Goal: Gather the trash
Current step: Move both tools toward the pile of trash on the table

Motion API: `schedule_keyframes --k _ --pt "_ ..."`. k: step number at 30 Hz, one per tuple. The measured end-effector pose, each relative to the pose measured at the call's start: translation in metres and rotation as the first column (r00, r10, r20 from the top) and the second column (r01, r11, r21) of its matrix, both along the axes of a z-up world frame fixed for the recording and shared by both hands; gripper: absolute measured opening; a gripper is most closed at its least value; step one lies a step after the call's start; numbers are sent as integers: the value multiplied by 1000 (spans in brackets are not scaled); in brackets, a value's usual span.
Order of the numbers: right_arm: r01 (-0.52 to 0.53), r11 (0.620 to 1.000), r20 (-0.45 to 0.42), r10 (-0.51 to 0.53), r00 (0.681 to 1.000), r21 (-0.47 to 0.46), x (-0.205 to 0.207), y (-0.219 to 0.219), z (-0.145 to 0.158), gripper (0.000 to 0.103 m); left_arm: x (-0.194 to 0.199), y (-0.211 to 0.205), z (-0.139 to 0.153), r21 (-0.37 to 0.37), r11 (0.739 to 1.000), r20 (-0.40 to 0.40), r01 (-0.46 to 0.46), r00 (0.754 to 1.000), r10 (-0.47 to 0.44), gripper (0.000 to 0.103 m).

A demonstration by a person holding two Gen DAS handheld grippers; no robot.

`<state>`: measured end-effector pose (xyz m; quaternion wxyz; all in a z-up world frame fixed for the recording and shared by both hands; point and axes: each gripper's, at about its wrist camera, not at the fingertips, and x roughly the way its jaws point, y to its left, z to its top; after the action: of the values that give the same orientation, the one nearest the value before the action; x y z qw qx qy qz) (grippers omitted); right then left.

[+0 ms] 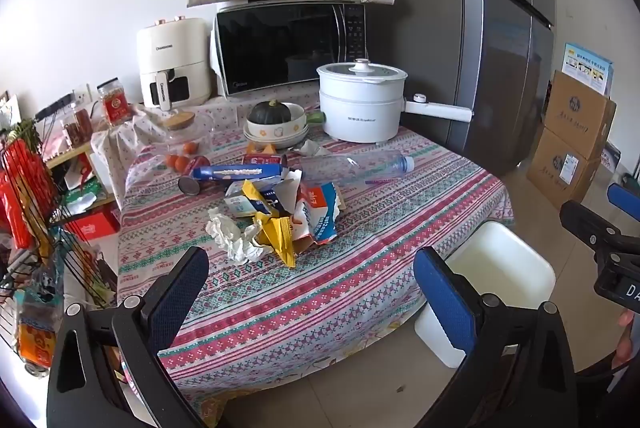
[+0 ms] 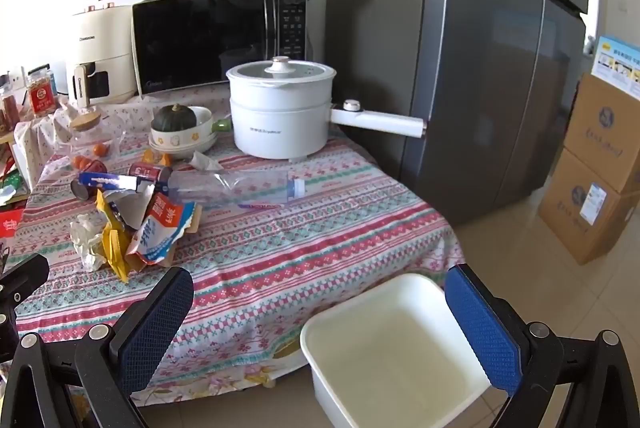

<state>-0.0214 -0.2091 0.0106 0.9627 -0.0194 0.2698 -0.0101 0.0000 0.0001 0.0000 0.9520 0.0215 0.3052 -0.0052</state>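
We are holding the left gripper point(image 1: 310, 284) above the near edge of the surface point(image 1: 360, 228), its jaws spread wide with nothing between them. We are holding the right gripper point(image 2: 320, 312) off to the right, over the white bin point(image 2: 396, 348) standing on the floor just beside the surface; its jaws are also spread wide and gripping nothing.

The trash is lying in a loose heap on the patterned tablecloth, left of centre. We are seeing a crumpled white tissue point(image 1: 232, 234) at the near left of the heap, touching a yellow wrapper point(image 1: 280, 232). Behind them a torn blue, white and red carton point(image 1: 320, 212) is resting against more torn packaging. A blue tube-shaped packet point(image 1: 240, 172) is lying across the back of the heap, with a red can point(image 1: 266, 159) on its side just behind it. A clear plastic bottle point(image 1: 356, 164) with a blue cap is lying on its side to the right of the can.

Farther back, a white electric pot point(image 1: 360, 100) with a long handle is standing near a dark squash point(image 1: 269, 112) sitting in stacked bowls. A microwave point(image 1: 290, 46) under a floral cloth and a white air fryer point(image 1: 174, 62) are standing against the wall, beside a grey refrigerator point(image 1: 500, 28).
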Motion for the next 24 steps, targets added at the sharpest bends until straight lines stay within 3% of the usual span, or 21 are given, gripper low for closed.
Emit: schedule_keyframes --k 24 --pt "8 1000 -14 -8 1000 -1 3 -4 -1 103 1 8 2 7 1000 -14 14 1000 -14 103"
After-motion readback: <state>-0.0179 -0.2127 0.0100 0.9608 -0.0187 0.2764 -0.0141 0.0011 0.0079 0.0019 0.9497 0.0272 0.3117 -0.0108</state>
